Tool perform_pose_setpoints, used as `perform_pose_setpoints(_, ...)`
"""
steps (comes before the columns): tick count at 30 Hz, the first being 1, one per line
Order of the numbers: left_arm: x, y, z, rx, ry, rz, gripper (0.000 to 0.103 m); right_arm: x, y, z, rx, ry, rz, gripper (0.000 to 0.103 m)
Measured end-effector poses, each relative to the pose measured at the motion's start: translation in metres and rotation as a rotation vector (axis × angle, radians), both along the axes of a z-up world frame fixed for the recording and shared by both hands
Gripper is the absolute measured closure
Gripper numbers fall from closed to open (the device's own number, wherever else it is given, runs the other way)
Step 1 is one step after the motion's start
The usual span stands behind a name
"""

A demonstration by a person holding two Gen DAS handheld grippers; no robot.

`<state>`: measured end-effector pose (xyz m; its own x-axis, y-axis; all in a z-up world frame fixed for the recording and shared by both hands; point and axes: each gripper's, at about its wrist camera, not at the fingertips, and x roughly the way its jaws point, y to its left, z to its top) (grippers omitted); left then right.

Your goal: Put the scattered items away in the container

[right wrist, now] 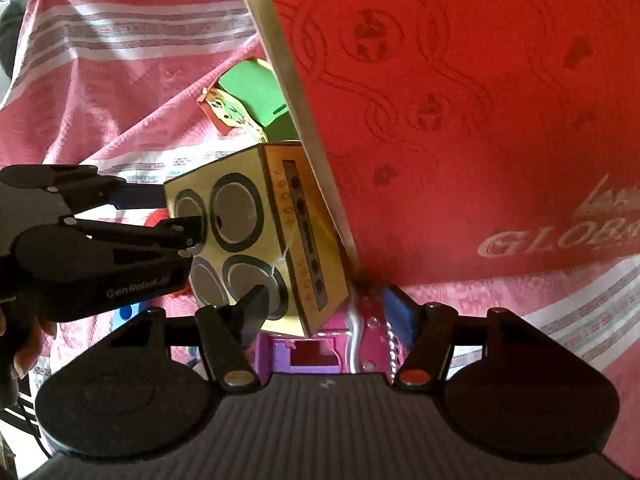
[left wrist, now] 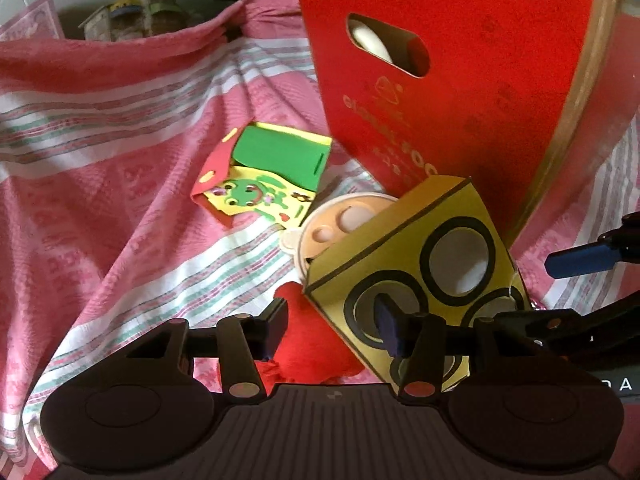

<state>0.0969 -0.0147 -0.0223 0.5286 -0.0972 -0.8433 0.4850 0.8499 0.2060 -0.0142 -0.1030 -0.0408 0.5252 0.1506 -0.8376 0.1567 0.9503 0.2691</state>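
A yellow cardboard box (left wrist: 404,240) with black-ringed round holes leans tilted against the tall red container (left wrist: 460,60) with a handle cutout. My left gripper (left wrist: 332,320) straddles the box's left edge: one finger stands clear to the left, and the blue pad (left wrist: 386,320) lies over a hole. In the right wrist view the same gripper (right wrist: 180,212) comes in from the left. My right gripper (right wrist: 324,304) brackets the lower corner of the box (right wrist: 256,216), and its right pad (right wrist: 396,312) is clear of the box. A pink and purple toy (right wrist: 320,348) lies under that corner.
A green, yellow and red foam house (left wrist: 264,176) lies on the pink striped cloth (left wrist: 100,128). A round beige toy (left wrist: 340,220) and something red and soft (left wrist: 312,344) sit by the box. A cardboard model house (left wrist: 136,12) stands at the far left. A person's hand (right wrist: 24,344) is at the left edge.
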Motion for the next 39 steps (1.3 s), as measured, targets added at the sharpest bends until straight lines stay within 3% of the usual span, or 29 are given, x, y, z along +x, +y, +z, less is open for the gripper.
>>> perform_pose_setpoints(7, -0.004, -0.002, -0.001, -0.022, 0.023, -0.003, 0.053, 0.002, -0.001, -0.006, -0.016, 0.007, 0.004, 0.034)
perform_pose_setpoints(13, -0.019, -0.001, 0.000, -0.063, 0.076, -0.035, 0.055, 0.001, -0.002, -0.008, 0.016, 0.025, 0.016, 0.038)
perform_pose_setpoints(22, -0.029, 0.014, 0.005, -0.159, 0.137, -0.002, 0.054, -0.007, 0.000, -0.003, 0.026, 0.023, 0.033, 0.039)
perform_pose_setpoints(26, -0.037, 0.029, 0.013, -0.215, 0.230, 0.040, 0.054, -0.015, 0.002, 0.004, 0.052, 0.037, 0.083, 0.039)
perform_pose_setpoints(30, -0.040, 0.058, 0.016, -0.374, 0.394, 0.097, 0.054, -0.026, 0.010, 0.016, 0.041, 0.023, 0.173, 0.038)
perform_pose_setpoints(32, -0.042, 0.070, 0.011, -0.422, 0.444, 0.124, 0.042, -0.029, 0.013, 0.019, 0.038, 0.020, 0.203, 0.031)
perform_pose_setpoints(35, -0.043, 0.077, -0.003, -0.325, 0.416, 0.215, 0.031, -0.026, 0.012, 0.019, 0.025, 0.009, 0.185, 0.028)
perform_pose_setpoints(39, -0.045, 0.084, -0.009, -0.310, 0.376, 0.252, 0.029, -0.022, 0.007, 0.016, 0.018, 0.007, 0.148, 0.027)
